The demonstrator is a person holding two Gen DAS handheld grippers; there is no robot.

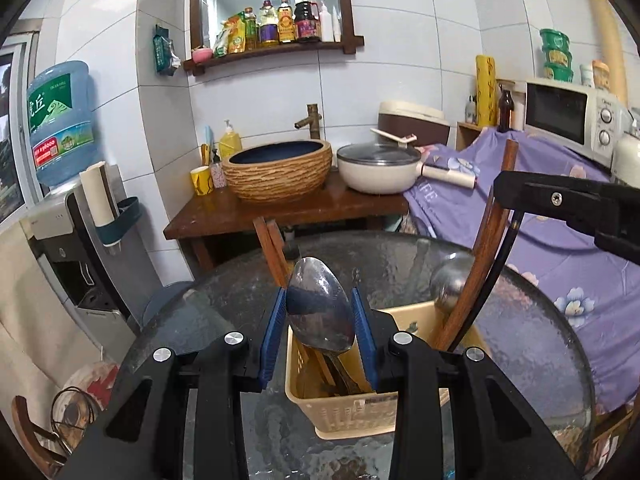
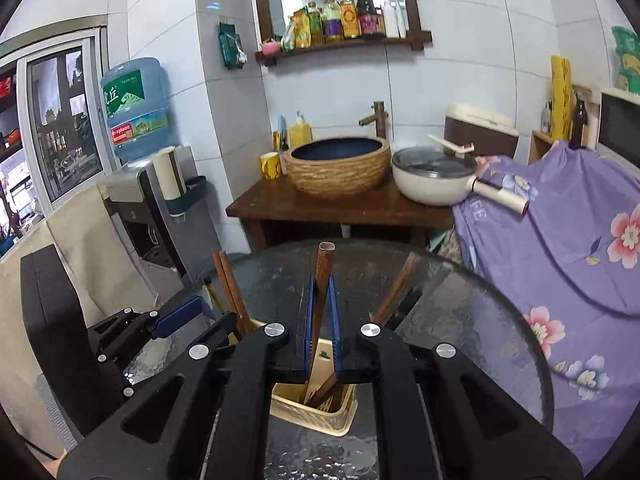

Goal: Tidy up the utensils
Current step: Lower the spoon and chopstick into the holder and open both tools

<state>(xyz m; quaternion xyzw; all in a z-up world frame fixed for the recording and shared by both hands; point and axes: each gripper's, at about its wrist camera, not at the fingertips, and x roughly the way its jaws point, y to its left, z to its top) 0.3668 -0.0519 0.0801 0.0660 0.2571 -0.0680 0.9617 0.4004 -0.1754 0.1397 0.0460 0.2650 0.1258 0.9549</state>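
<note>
On the round glass desk (image 1: 520, 340) stands a cream plastic utensil basket (image 1: 340, 412), placed toward the desk's near edge in the left wrist view. A metal spoon (image 1: 320, 312) stands in the basket bowl-up, its handle running down inside among other dark utensils. The left gripper (image 1: 320, 334) has its jaws set around the spoon's bowl, one blue pad on each side; the pads sit just beside the bowl's edges, and whether they press on it cannot be told. The right gripper (image 2: 321, 326) has its jaws drawn narrow and clamped on a brown wooden handle (image 2: 322, 280), which rises above the jaws with its rounded end upward and reaches down into the basket below. More wooden sticks, likely chopsticks (image 2: 230, 292), lean out of the basket to the left of those jaws, and another brown handle (image 2: 396, 292) leans to the right. A steel ladle (image 1: 450, 284) rests at the basket's far side, its bowl over the rim.
</note>
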